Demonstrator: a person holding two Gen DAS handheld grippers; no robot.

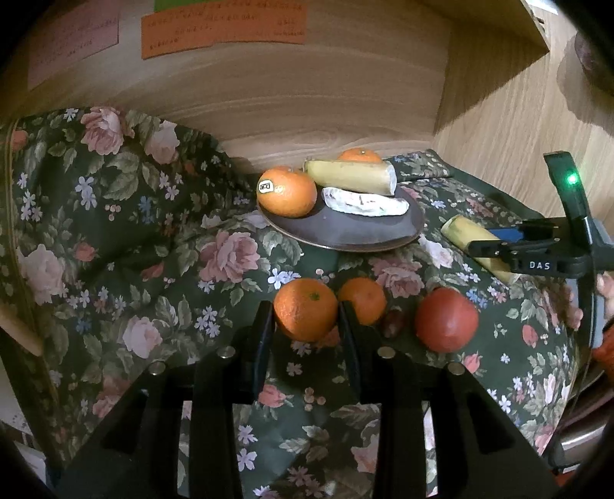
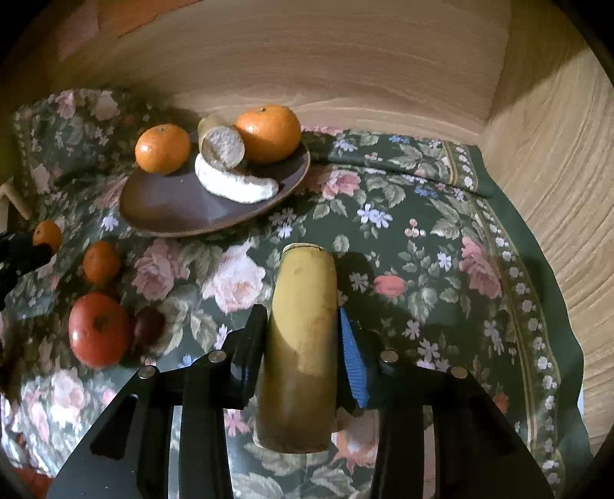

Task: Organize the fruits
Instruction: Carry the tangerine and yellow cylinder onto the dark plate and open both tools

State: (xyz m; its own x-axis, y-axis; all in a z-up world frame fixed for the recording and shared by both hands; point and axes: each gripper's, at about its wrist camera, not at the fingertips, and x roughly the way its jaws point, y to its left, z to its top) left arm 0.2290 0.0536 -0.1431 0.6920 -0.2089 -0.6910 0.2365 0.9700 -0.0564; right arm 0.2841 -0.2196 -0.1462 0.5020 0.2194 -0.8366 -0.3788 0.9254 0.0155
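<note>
A dark plate on the floral cloth holds two oranges, a yellow banana half and a peeled white piece; the plate also shows in the right wrist view. My left gripper is shut on an orange on the cloth. A second orange, a small dark fruit and a red tomato lie beside it. My right gripper is shut on a banana piece, just above the cloth, right of the plate.
Wooden walls close in the back and the right. The floral cloth bunches up high at the left. Orange and pink paper notes hang on the back wall.
</note>
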